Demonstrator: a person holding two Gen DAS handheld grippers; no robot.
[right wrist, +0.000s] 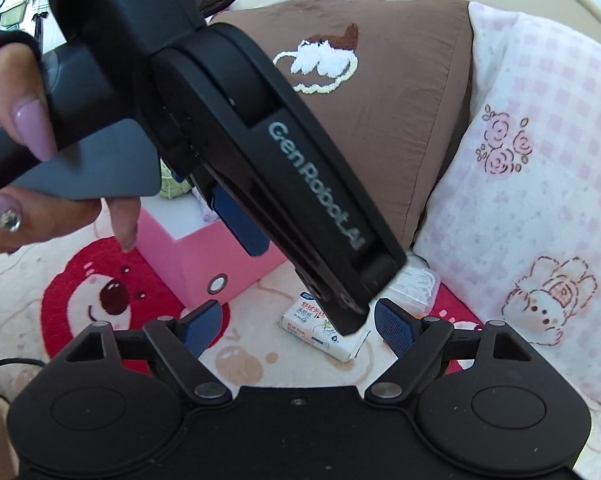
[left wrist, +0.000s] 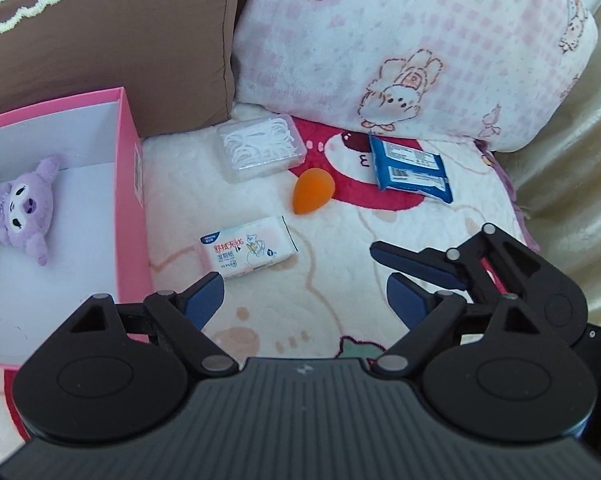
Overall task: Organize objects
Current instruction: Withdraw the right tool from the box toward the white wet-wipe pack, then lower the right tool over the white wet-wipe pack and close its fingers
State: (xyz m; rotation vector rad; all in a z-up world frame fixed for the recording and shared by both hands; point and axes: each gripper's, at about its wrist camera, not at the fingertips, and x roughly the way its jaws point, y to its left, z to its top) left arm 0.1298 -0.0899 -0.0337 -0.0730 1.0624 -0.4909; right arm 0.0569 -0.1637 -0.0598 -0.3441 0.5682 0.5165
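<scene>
Surface: plush blanket (left wrist: pixel 320 280), cream pile, printed with a red bear face and pale bubbles.

1. Storage box (left wrist: pixel 130 184): rigid pink card, white inside, open top; at 9 o'clock in the left wrist view. A small printed label sits on its outer wall, too small to read. A metal-ringed eyelet shows on one end in the right wrist view.
2. Plush toy (left wrist: pixel 24 208): purple, fuzzy, long-eared; lies inside the box on its floor.
3. Floss pick case (left wrist: pixel 260 146): clear hard plastic, rounded rectangle, packed with white picks; at 12 o'clock on the blanket.
4. Makeup sponge (left wrist: pixel 312 192): orange, matt, teardrop shape; just below the case, apart from it.
5. Tissue pack (left wrist: pixel 248 252): white soft wrap, oblong, cartoon print and red Chinese lettering, not legible in full; at 11 o'clock, just ahead of the left pad.
6. Wipes packet (left wrist: pixel 412 168): blue and white film, flat; at 1 o'clock, small print unreadable.
7. Brown cushion (right wrist: pixel 380 92): smooth woven cover, embroidered white and brown tufted motif with cream outline.
8. Pink pillow (left wrist: pixel 420 48): fleecy, pink check, rose and rabbit drawings.

Left gripper (left wrist: pixel 306 300): black linkage, blue ribbed pads, jaws spread wide, nothing between them. Its casing reads "GenRobot.AI" in the right wrist view, with a hand (right wrist: pixel 32 168) around its handle, long lilac nails, one with a gem.

Right gripper (right wrist: pixel 298 326): same build, jaws released and wide, holding nothing; it also shows at 3 o'clock in the left wrist view.
</scene>
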